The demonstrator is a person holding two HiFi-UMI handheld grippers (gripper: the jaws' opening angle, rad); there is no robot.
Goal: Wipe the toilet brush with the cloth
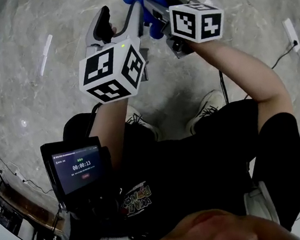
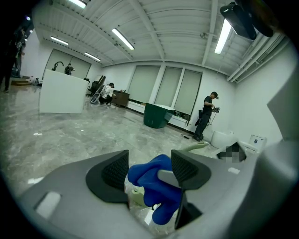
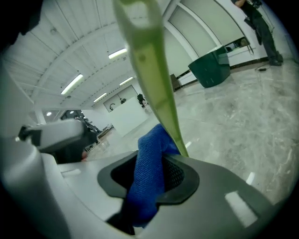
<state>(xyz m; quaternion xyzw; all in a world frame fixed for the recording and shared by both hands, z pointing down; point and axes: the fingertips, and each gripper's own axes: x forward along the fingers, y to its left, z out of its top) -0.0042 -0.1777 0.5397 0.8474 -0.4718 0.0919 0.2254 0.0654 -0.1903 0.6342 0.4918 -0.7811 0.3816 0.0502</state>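
- The left gripper (image 2: 149,163), at the lower middle of its own view, has its jaws set wide; a pale green part of the toilet brush (image 2: 133,196) sits low between them, though no clamping shows.
- The right gripper (image 3: 152,170) is clamped on the blue cloth (image 3: 147,186), at the lower centre of its view.
- From that bunched cloth, the brush's pale green handle runs to the top edge.
- In the head view, both grippers meet at the top centre, above a grey marble floor (image 1: 37,93).

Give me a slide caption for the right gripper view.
Right gripper shut on the blue cloth, the pale green toilet brush handle rising past its jaws.
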